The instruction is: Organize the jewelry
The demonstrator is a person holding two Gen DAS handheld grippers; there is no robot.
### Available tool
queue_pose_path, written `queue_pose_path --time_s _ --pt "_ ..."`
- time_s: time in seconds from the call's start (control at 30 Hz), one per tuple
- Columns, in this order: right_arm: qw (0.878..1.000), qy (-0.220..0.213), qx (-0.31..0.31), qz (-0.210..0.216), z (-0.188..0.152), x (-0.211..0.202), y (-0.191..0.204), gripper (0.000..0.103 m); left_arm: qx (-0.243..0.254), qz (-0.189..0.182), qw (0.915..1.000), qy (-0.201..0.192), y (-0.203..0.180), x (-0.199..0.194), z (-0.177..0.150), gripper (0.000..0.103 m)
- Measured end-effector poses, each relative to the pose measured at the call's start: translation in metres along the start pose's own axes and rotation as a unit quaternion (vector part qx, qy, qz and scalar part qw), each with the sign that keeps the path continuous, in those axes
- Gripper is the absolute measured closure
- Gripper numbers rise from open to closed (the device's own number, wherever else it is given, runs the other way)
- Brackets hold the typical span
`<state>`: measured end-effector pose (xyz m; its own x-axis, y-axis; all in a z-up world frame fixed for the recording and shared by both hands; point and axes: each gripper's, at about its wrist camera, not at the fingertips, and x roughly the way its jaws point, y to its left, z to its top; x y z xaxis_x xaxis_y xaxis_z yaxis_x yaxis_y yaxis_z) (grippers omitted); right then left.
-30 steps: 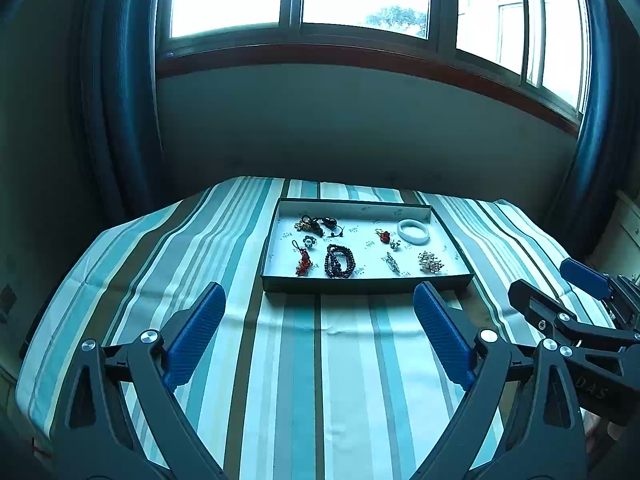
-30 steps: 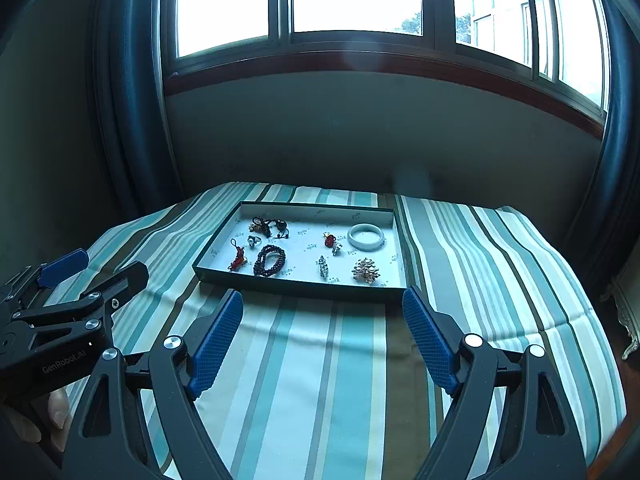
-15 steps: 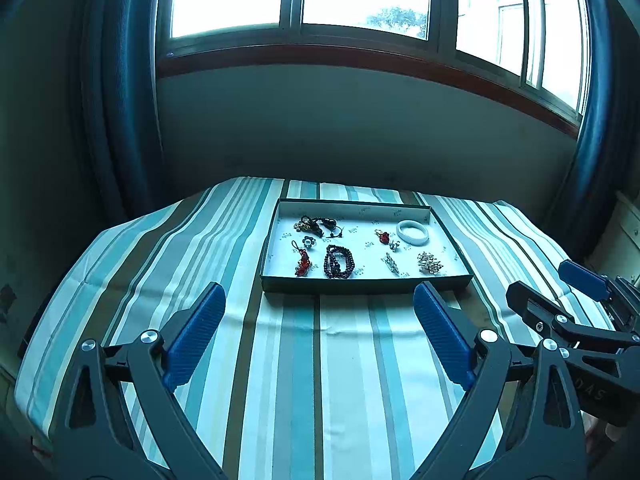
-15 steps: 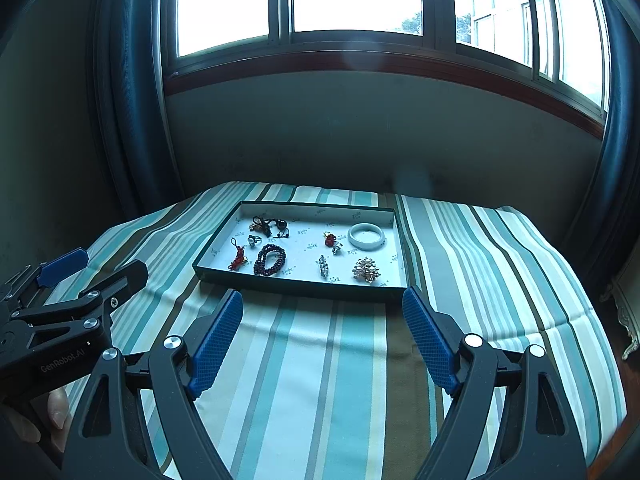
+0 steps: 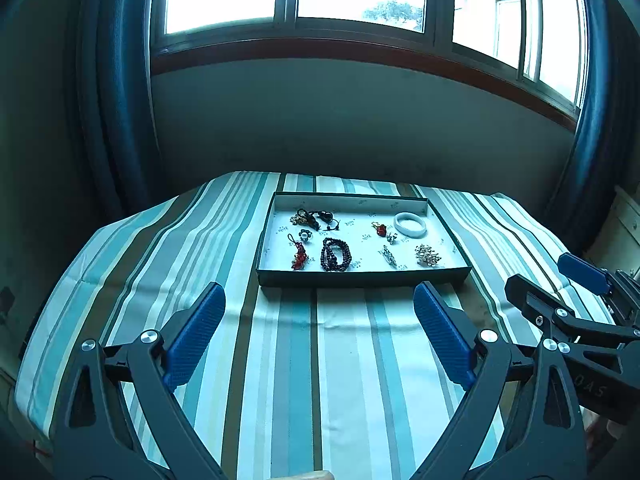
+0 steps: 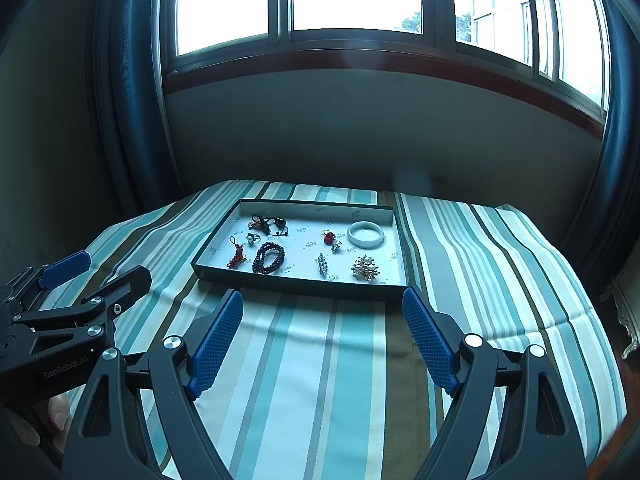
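Observation:
A shallow dark-rimmed tray (image 5: pixel 360 280) (image 6: pixel 296 286) with a white floor lies on the striped tablecloth (image 5: pixel 344 360) (image 6: pixel 320 380). In it are a white bangle (image 5: pixel 410 225) (image 6: pixel 365 234), a dark bead bracelet (image 5: pixel 335 255) (image 6: pixel 268 257), a red knot charm (image 5: pixel 299 258) (image 6: pixel 236 259), a gold cluster brooch (image 5: pixel 428 255) (image 6: pixel 365 268), a small red piece (image 5: pixel 381 229) (image 6: pixel 329 237) and several more. My left gripper (image 5: pixel 320 312) hovers open short of the tray's near edge, nothing between its fingers. My right gripper (image 6: pixel 322 312) is open and empty too, beside it.
The right gripper (image 5: pixel 576 300) shows at the right edge of the left wrist view, the left gripper (image 6: pixel 80 288) at the left edge of the right wrist view. Dark curtains (image 5: pixel 108 120) and a wall under a window (image 6: pixel 352 0) stand behind the table.

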<state>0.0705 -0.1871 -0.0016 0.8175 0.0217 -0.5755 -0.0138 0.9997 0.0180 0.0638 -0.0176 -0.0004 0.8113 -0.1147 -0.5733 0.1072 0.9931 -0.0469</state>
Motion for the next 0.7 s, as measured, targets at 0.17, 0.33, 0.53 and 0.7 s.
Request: queue_pose_path --time_s 0.17,0.33,0.53,0.7 --pt "1.000 0.001 0.000 0.000 -0.0009 0.0005 -0.0003 0.022 -0.007 -0.003 1.0000 0.001 0.0035 0.0014 0.0001 0.005" --pt "1.000 0.003 0.000 -0.001 -0.0048 0.0038 -0.0029 0.022 -0.007 -0.002 1.0000 -0.006 0.0065 0.0016 0.0018 0.003" --pt "1.000 0.005 0.000 -0.001 -0.0035 0.0044 -0.0054 0.022 -0.004 0.009 0.9998 -0.015 0.0071 0.0022 0.0037 0.002" --pt "1.000 0.011 -0.002 -0.001 -0.0042 0.0083 -0.0077 0.022 -0.005 0.008 0.9998 -0.016 0.0068 0.0057 0.0055 0.002"
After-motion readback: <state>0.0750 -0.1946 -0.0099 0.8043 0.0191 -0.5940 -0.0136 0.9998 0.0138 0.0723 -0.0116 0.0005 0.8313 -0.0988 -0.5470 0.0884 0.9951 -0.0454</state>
